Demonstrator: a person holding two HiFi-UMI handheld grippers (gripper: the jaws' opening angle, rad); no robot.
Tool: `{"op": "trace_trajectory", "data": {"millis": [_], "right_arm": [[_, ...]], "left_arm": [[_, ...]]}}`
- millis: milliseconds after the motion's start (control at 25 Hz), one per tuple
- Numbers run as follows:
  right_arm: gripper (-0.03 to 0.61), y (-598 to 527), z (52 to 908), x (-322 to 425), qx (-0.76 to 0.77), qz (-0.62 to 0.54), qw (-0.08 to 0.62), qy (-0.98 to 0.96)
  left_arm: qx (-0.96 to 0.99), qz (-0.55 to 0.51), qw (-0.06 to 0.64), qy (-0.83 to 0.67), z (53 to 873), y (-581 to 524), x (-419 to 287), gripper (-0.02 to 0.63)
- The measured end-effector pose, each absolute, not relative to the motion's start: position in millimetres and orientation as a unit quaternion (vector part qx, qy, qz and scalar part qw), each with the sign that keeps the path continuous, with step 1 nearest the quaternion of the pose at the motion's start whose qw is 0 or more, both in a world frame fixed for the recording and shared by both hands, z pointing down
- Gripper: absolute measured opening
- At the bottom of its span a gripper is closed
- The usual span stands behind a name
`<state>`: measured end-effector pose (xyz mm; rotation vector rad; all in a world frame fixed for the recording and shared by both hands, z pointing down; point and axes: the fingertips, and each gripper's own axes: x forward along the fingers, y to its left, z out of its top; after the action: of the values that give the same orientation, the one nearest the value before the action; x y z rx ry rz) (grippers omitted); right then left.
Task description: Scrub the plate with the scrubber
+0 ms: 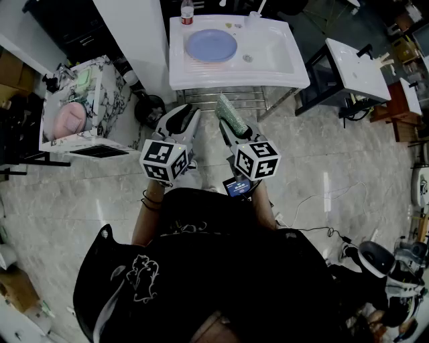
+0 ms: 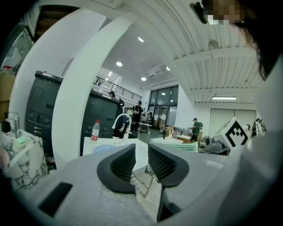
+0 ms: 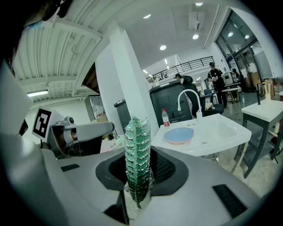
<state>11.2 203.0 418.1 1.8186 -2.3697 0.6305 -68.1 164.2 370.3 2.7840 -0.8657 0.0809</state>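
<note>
A round blue plate [image 1: 211,45] lies flat on the left side of the white sink [image 1: 281,67], ahead of both grippers. My right gripper [image 1: 232,126] is shut on a green glittery scrubber [image 1: 230,109], held below the sink's front edge. In the right gripper view the scrubber [image 3: 138,150] stands upright between the jaws of that gripper [image 3: 138,167], with the plate [image 3: 179,135] well beyond it. My left gripper [image 1: 181,115] hangs beside it, apart from the sink. Its jaws [image 2: 141,155] stand a little apart with nothing between them; the plate [image 2: 103,148] shows just over the left jaw.
A water bottle [image 1: 187,12] and a faucet [image 3: 188,99] stand at the sink's back. A metal rack [image 1: 228,97] sits under the sink. To the left are a white pillar [image 1: 134,40] and a marbled cabinet [image 1: 100,127]; at the right, a second basin [image 1: 355,67].
</note>
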Motion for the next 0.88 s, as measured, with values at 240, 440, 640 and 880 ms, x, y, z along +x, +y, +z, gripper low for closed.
{"op": "trace_trajectory", "data": {"millis": [240, 440, 640, 880], "right_arm": [[0.092, 193, 420, 16, 0.602, 0.211, 0.038, -0.769], [0.092, 180, 422, 19, 0.61, 0.218, 0.026, -0.761], [0.092, 158, 421, 17, 0.612, 0.226, 0.013, -0.758], [0.092, 122, 422, 14, 0.616, 0.229, 0.022, -0.754]], "left_arm": [[0.949, 0.03, 0.116, -0.29, 373, 153, -64, 0.1], [0.95, 0.033, 0.122, -0.285, 379, 138, -63, 0.1], [0.95, 0.033, 0.129, -0.282, 380, 111, -64, 0.1], [0.953, 0.039, 0.128, -0.273, 382, 72, -64, 0.1]]}}
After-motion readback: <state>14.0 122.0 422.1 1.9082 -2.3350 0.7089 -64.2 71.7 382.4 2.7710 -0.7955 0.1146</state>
